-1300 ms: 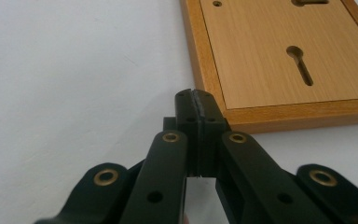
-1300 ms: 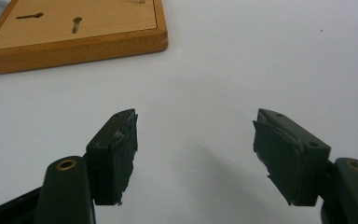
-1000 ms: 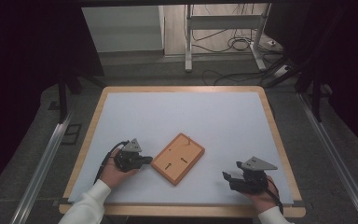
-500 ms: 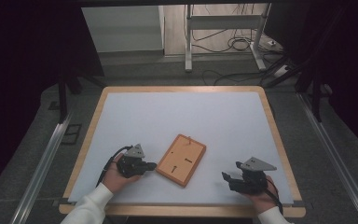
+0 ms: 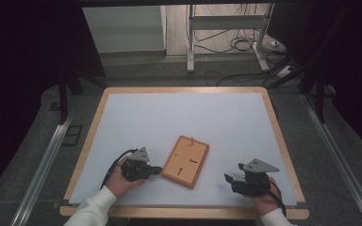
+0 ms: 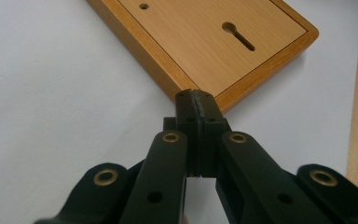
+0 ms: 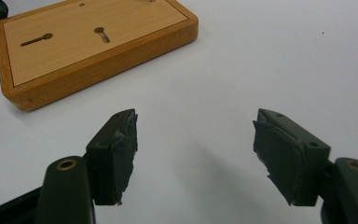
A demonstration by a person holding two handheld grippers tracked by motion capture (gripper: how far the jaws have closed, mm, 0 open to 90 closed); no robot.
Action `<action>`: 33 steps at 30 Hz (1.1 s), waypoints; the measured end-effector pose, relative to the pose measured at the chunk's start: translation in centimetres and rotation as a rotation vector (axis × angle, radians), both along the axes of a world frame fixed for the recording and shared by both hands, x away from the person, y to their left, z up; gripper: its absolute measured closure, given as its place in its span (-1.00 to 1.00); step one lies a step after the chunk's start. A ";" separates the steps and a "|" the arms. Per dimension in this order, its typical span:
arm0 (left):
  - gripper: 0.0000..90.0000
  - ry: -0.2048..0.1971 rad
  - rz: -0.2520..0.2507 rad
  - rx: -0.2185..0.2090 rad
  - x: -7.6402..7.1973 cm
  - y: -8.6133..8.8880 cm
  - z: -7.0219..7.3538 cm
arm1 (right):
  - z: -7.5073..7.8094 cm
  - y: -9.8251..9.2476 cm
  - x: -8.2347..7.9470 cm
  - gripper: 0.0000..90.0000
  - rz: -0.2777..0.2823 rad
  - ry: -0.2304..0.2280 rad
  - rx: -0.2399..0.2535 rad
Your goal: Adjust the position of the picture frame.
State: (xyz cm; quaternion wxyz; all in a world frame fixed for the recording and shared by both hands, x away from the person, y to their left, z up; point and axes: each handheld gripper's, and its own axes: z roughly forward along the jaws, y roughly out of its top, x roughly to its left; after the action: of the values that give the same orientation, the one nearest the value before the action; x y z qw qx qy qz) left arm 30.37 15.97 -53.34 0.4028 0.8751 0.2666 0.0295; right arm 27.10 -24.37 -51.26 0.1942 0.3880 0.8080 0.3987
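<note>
A flat wooden board [image 5: 186, 161] with keyhole slots lies tilted on the white table top [image 5: 184, 117], near the front middle. My left gripper [image 5: 159, 169] is shut with nothing between its jaws. Its tips rest against the board's left side close to the near corner. In the left gripper view the closed tips [image 6: 196, 95] meet the edge of the board [image 6: 205, 37]. My right gripper [image 5: 228, 181] stands open on the table right of the board, apart from it. In the right gripper view the right gripper [image 7: 193, 135] is empty, with the board [image 7: 88, 32] ahead at upper left.
The table has a raised wooden rim [image 5: 283, 141] all round. Beyond its far edge are a metal stand [image 5: 226, 33] and loose cables [image 5: 238, 44] on the floor. Metal rails [image 5: 42, 165] run along both sides of the table.
My left gripper has slid toward the near edge along the board's left side. The board's near end has shifted right, so it lies less tilted. The right gripper has not moved.
</note>
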 end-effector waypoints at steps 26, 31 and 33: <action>1.00 -0.005 -0.050 -0.007 -0.3 -2.6 -0.1 | 0.1 0.2 0.1 -0.31 0.010 0.015 0.032; 1.00 -0.008 -0.052 -0.007 -0.2 -3.1 -0.1 | 0.0 0.1 0.1 -0.31 0.007 0.015 0.032; 1.00 -0.008 -0.057 -0.007 -0.2 -3.3 0.0 | 0.0 0.1 0.1 -0.32 0.006 0.015 0.032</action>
State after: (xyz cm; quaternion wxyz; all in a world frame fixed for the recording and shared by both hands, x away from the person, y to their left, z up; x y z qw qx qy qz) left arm 30.13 12.71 -53.38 0.4075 0.8809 0.2399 0.0207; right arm 27.18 -24.29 -51.22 0.1807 0.3914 0.8042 0.4091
